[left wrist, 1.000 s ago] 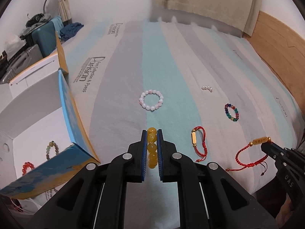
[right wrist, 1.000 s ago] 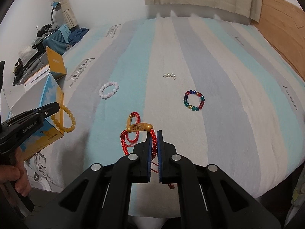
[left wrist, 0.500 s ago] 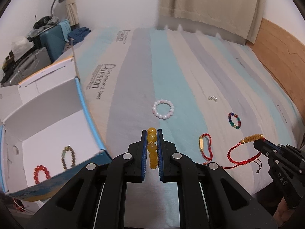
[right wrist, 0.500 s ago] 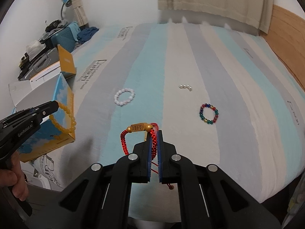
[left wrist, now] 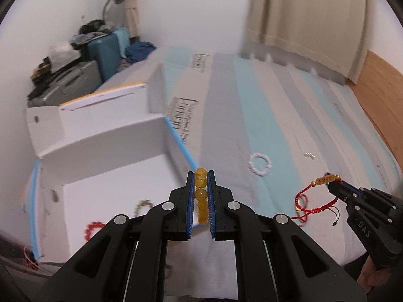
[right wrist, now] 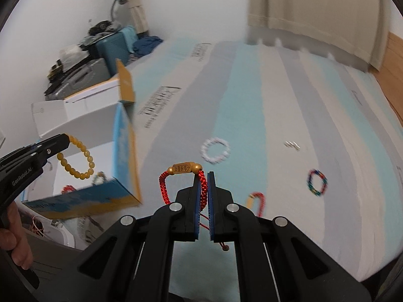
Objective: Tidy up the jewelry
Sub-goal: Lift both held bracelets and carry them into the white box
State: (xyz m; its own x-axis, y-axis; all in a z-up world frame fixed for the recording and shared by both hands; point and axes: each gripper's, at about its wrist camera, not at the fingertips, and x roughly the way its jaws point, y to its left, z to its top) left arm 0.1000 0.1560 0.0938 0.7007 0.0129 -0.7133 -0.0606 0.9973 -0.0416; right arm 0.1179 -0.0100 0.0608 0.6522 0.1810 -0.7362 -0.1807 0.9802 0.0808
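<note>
My left gripper [left wrist: 200, 176] is clamped on a yellow bead bracelet [right wrist: 76, 157], which dangles over the open white box [left wrist: 105, 173]. My right gripper [right wrist: 204, 176] is pinched tight on a red cord bracelet with a gold tube charm [right wrist: 182, 168], held up above the striped bedspread [right wrist: 264, 95]. The box sits at the bed's left edge; inside it are a red bead bracelet [left wrist: 93, 229] and a blurred brownish one [left wrist: 142, 205]. On the bedspread lie a white bead bracelet [right wrist: 215, 150], a multicolour bead bracelet [right wrist: 316, 182], another red cord bracelet [right wrist: 257, 201] and some tiny pearls [right wrist: 292, 145].
</note>
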